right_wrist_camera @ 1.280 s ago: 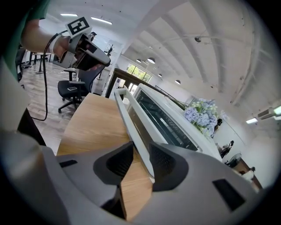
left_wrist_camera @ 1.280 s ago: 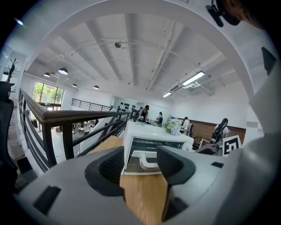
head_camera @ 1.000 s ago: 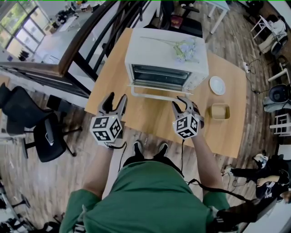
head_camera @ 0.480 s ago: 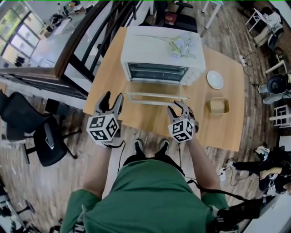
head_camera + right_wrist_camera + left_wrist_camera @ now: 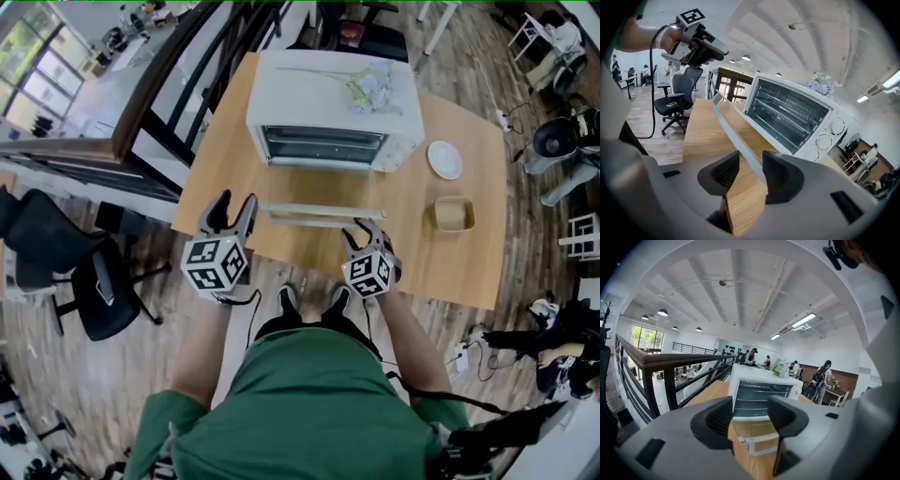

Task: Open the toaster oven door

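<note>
The white toaster oven [image 5: 328, 94] stands at the far side of the wooden table [image 5: 225, 159]. Its glass door [image 5: 323, 192] lies folded down toward me, with the rack inside visible [image 5: 787, 112]. The door's pale handle bar [image 5: 319, 216] runs across the front. My right gripper [image 5: 367, 234] is at the bar's right end. In the right gripper view the bar [image 5: 736, 136] passes between the jaws of the gripper [image 5: 751, 171], which are opening, with a gap beside the left pad. My left gripper [image 5: 232, 211] hovers open left of the door, holding nothing [image 5: 750, 420].
A white plate [image 5: 446, 159] and a tan square bowl [image 5: 454, 214] sit right of the oven. Pale flowers [image 5: 370, 89] lie on the oven top. A dark railing [image 5: 178, 84] runs along the table's left side, and a black office chair [image 5: 66, 272] stands on the floor at left.
The door handle has come down and toward me together with the right gripper, and the door now lies flat. The right jaws have spread wider. The left gripper has barely moved.
</note>
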